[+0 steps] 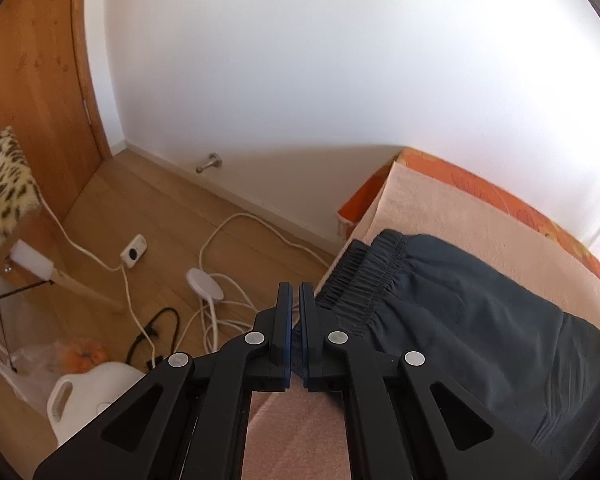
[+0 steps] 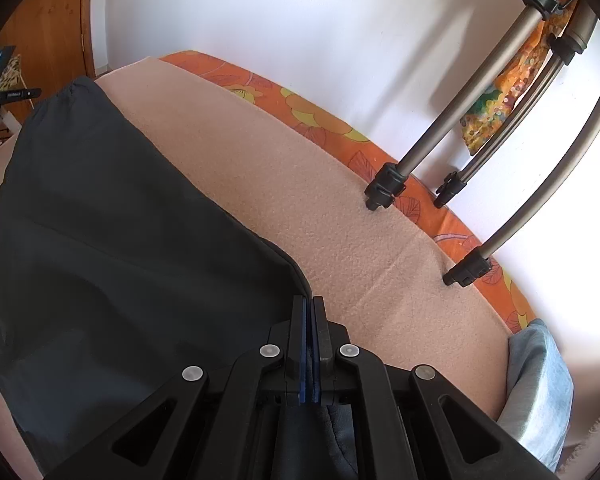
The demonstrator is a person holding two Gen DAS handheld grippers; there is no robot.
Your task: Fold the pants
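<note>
Currently: pants (image 2: pixel 100 240) spread flat on blanket (image 2: pixel 300 200) over bed. Left claw (image 1: pixel 296 292) nearly closed, pinching fabric beside elastic waistband (image 1: pixel 364 276); right claw (image 2: pixel 310 304) clamped on opposite hem corner. Long axis between both claws. Judged next: carry one end over toward other.

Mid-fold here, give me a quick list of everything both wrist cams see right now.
pants: one, dark grey, spread on the blanket, elastic waistband at the bed's floor-side edge
blanket: one, peach, covering the bed
sheet: one, orange floral, along the wall
tripod legs: three, grey, standing on the bed by the wall
grey cloth: one, light grey, bed's right end
cables: several, white and black, on the wood floor
left gripper: black, pinching the pants near the waistband
right gripper: black, shut on the pants' edge
</note>
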